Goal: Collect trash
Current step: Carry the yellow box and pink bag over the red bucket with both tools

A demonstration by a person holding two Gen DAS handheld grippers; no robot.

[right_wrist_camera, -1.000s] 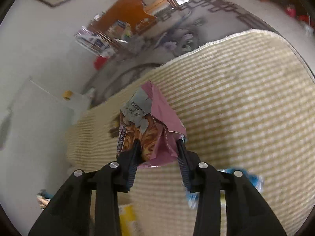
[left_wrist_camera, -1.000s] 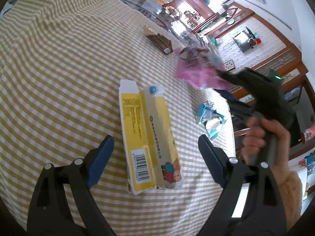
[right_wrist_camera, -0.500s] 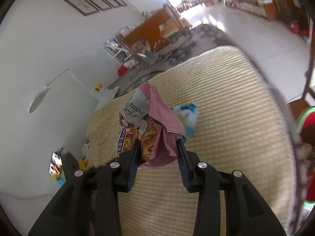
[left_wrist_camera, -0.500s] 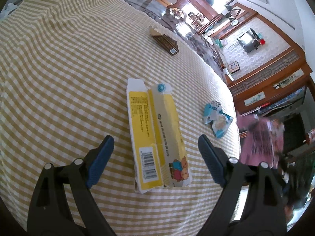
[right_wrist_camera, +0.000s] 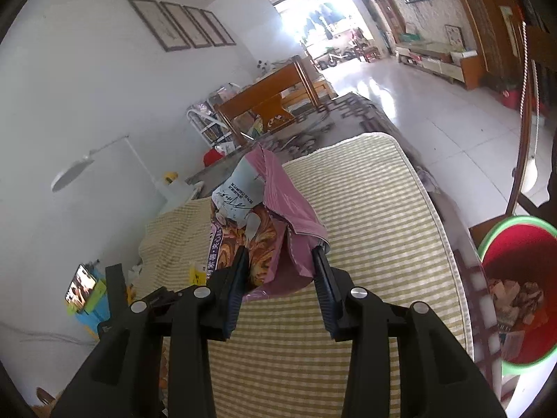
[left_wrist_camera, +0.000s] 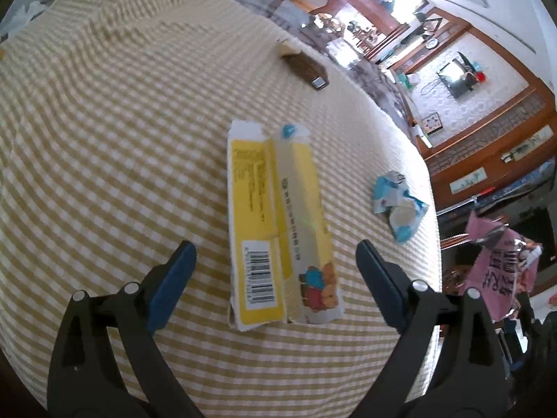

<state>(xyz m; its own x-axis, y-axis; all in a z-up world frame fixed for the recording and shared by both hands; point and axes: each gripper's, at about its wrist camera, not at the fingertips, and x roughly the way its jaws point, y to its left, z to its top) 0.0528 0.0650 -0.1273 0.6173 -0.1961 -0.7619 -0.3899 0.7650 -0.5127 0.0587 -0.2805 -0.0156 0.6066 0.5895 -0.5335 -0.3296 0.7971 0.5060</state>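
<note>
My left gripper is open above a flattened yellow carton that lies on the checked tablecloth; the carton's near end sits between the fingers. A crumpled blue and white wrapper lies near the table's right edge. A small brown box lies at the far side. My right gripper is shut on a pink snack bag and holds it in the air over the table's edge. The pink bag also shows in the left wrist view, off the table to the right.
A red bin with a green rim, with scraps inside, stands on the floor beside the table at the right of the right wrist view. Wooden furniture and a white tiled floor lie beyond the table.
My right gripper has carried the pink bag off the table's right side and lower; the red bin has come into its view. My left gripper has drawn slightly closer to the yellow carton.
</note>
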